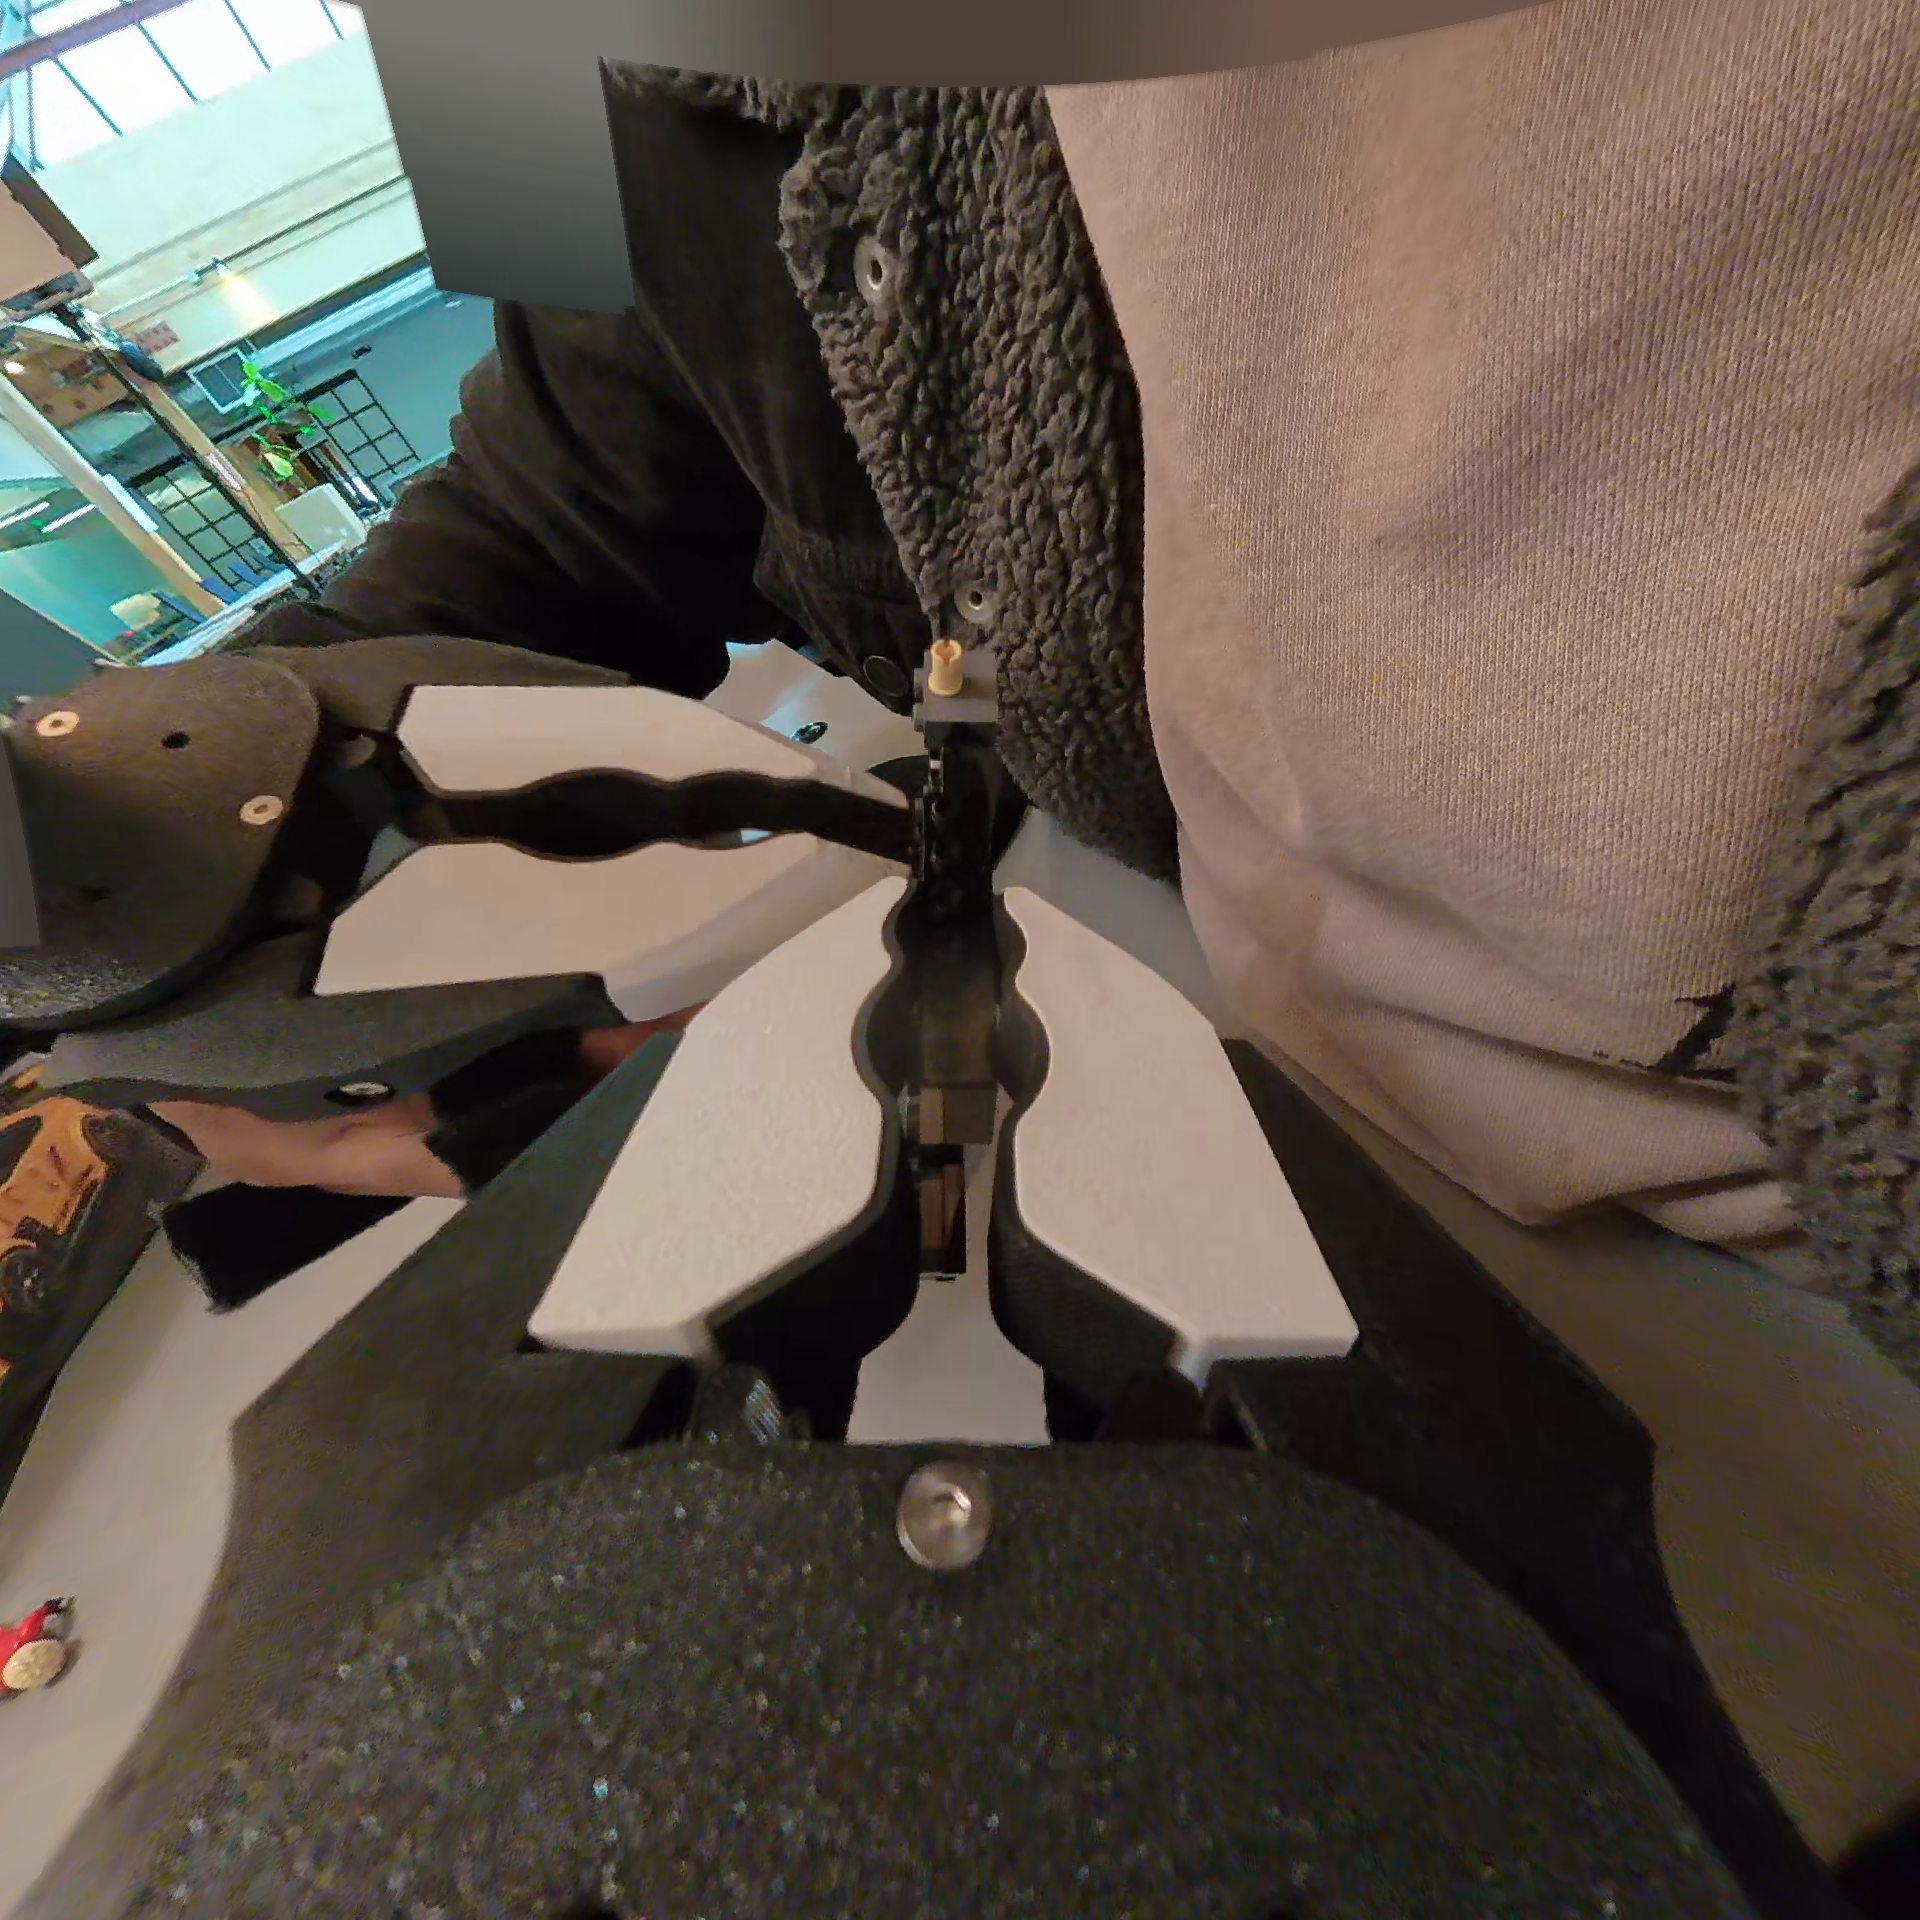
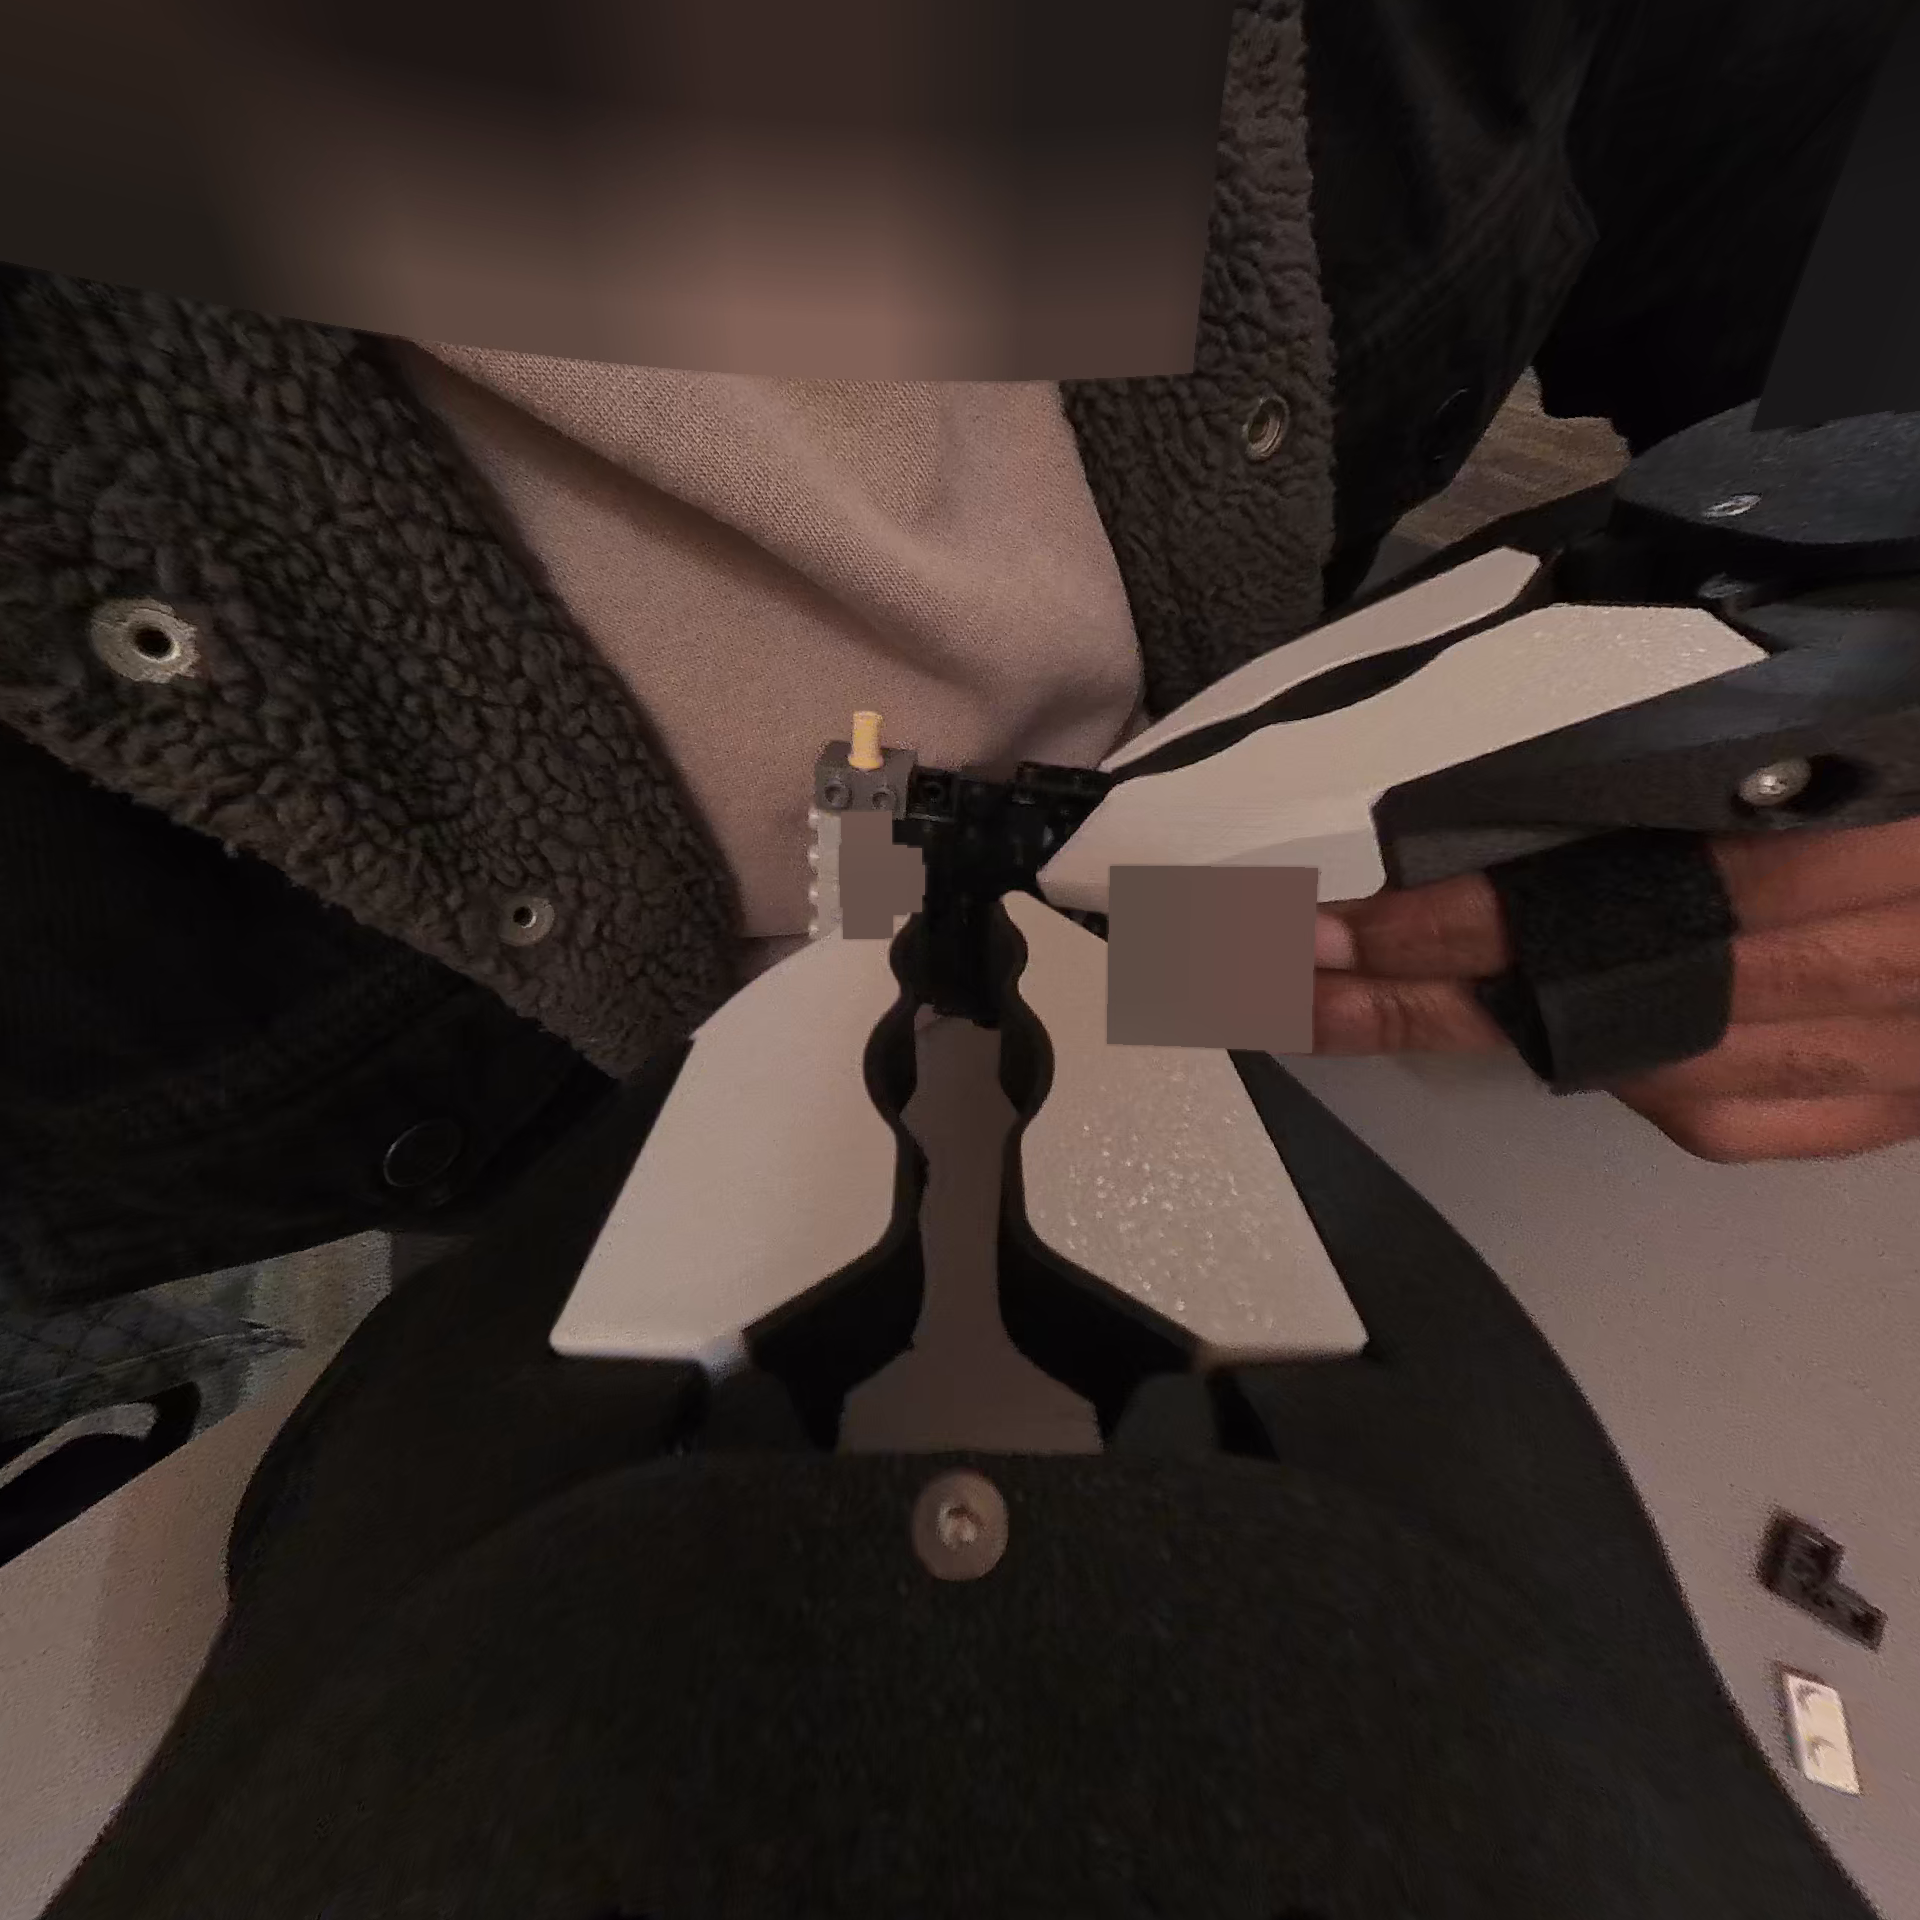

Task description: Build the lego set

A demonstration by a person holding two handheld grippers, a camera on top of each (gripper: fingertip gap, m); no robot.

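A small black lego assembly (image 1: 958,774) is held in the air, close to a person's chest. A grey brick (image 1: 952,709) with a tan pin (image 1: 943,665) sits at its top. My left gripper (image 1: 956,894) is shut on the assembly's lower part. My right gripper (image 1: 906,826) comes in from the left and is shut on its side. In the right wrist view the assembly (image 2: 961,831) stands between my right gripper's (image 2: 956,925) tips. The grey brick (image 2: 868,792) and tan pin (image 2: 864,736) are at its upper left. The left gripper (image 2: 1070,826) grips from the right.
A person's fleece jacket (image 1: 966,343) and beige shirt (image 1: 1507,520) fill the space right behind the assembly. On the white table lie a loose black piece (image 2: 1818,1595), a pale tile (image 2: 1818,1730), a red piece (image 1: 31,1642) and an orange car picture (image 1: 42,1164). Both grippers' tips are close together, under 4 cm apart.
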